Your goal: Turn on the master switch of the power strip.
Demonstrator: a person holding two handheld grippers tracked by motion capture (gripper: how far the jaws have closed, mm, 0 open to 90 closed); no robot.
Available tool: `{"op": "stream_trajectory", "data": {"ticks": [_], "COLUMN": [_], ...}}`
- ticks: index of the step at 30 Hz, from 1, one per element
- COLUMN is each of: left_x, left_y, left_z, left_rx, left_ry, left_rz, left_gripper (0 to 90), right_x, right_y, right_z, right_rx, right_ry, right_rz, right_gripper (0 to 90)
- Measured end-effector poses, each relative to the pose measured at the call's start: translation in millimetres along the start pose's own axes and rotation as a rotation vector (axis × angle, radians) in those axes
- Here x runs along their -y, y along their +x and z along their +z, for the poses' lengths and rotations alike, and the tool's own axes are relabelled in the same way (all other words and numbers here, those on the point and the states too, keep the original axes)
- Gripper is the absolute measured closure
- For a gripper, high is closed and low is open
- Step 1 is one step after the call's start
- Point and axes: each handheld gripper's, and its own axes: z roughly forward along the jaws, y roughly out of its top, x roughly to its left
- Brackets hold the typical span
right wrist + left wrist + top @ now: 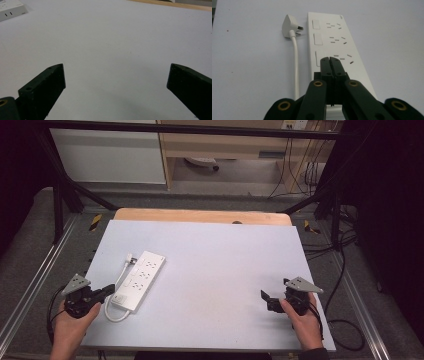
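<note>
A white power strip (139, 279) lies slanted on the left part of the pale table, its white cable (118, 285) looping round the near end and its plug (131, 258) resting beside the far end. My left gripper (109, 289) is shut with nothing in it, jaws pressed together just over the strip's near end (342, 62). The plug (290, 28) and cable (295, 65) run along the strip's left side there. My right gripper (263, 296) rests at the table's near right, open wide over bare table (115, 75). A corner of the strip (11, 10) shows at the upper left.
The table mat (215, 265) has a wooden edge (200, 216) at the far side. Black frame posts and floor cables (345, 270) run along the right side. A white cabinet (110, 155) and a wooden shelf unit stand beyond the table.
</note>
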Motion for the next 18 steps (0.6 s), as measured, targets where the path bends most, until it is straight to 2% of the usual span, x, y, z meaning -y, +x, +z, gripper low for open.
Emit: {"op": "stream_trajectory", "data": {"ticks": [11, 18], "left_x": [2.1, 3.3], "left_y": [-5.2, -4.7], "left_z": [6.7, 7.8], "left_rx": [0.027, 0.021], "left_ry": [0.062, 0.092], "left_rz": [0.029, 0.03], "left_gripper": [90.0, 90.0], "right_x": [0.0, 0.1], "right_y": [0.3, 0.4], "right_z": [0.2, 0.0], "right_rx": [0.002, -0.003], "right_ry": [0.001, 0.002], "right_rz": [-0.003, 0.0], "right_gripper": [2.4, 2.4]}}
